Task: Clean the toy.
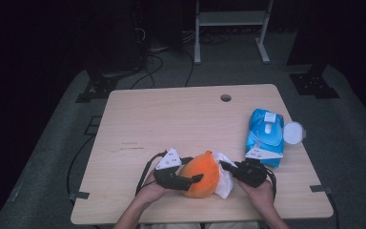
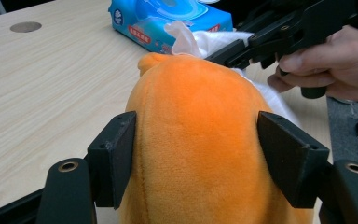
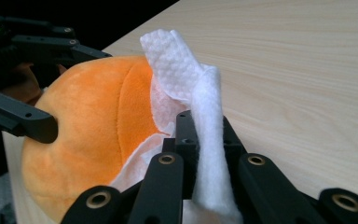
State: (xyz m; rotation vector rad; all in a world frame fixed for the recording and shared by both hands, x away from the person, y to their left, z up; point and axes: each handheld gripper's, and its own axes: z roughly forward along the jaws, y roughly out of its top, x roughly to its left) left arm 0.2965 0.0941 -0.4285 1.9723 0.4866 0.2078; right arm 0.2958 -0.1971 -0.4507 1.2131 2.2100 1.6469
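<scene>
- Wiping step, lower centre: left gripper [image 1: 195,179] jaws clamp orange plush toy [image 2: 200,140]; right gripper [image 3: 205,154] jaws pinch white wipe [image 3: 200,116].
- Next, likely: rub wipe across toy.

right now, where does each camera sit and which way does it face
High view: above the person's side, looking forward and down on the table; both forearms show.
Left gripper view: rides the left tool, facing the orange plush; its jaws show.
Right gripper view: rides the right tool, facing the white wipe.
All share the plush.

table [image 1: 171,119] | orange plush [image 1: 201,174] | white wipe [image 1: 225,183] | blue wipe pack [image 1: 265,136]
</scene>
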